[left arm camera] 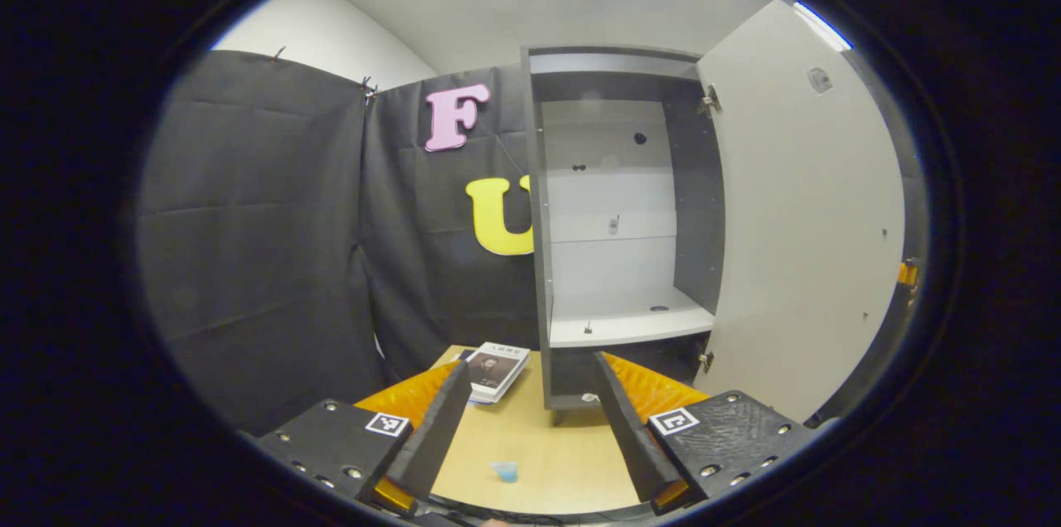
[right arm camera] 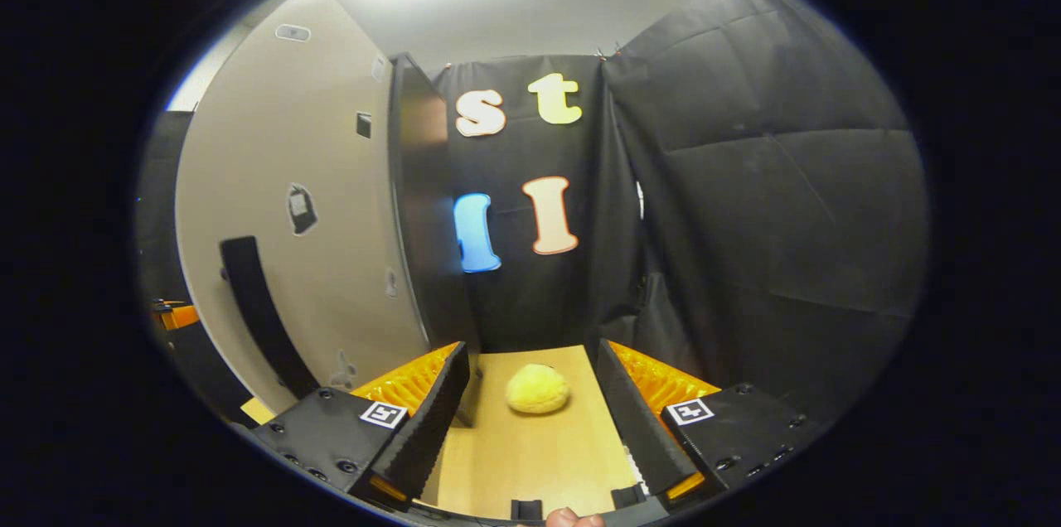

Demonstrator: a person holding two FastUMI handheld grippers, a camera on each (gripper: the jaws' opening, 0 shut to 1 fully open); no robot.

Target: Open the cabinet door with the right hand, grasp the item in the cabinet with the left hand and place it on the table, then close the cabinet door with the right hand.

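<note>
Yellow plush ball [right arm camera: 537,389] on the wooden table [right arm camera: 530,469], ahead of the right gripper [right arm camera: 530,394] and between its fingers' lines — untouched, fingers spread wide, holding nothing. Cabinet door [left arm camera: 800,220] swung open; cabinet [left arm camera: 617,220] shelves bare. Left gripper [left arm camera: 526,403] wide apart too, empty, aimed at the cabinet base — a book [left arm camera: 496,371] just beyond its left finger.
</note>
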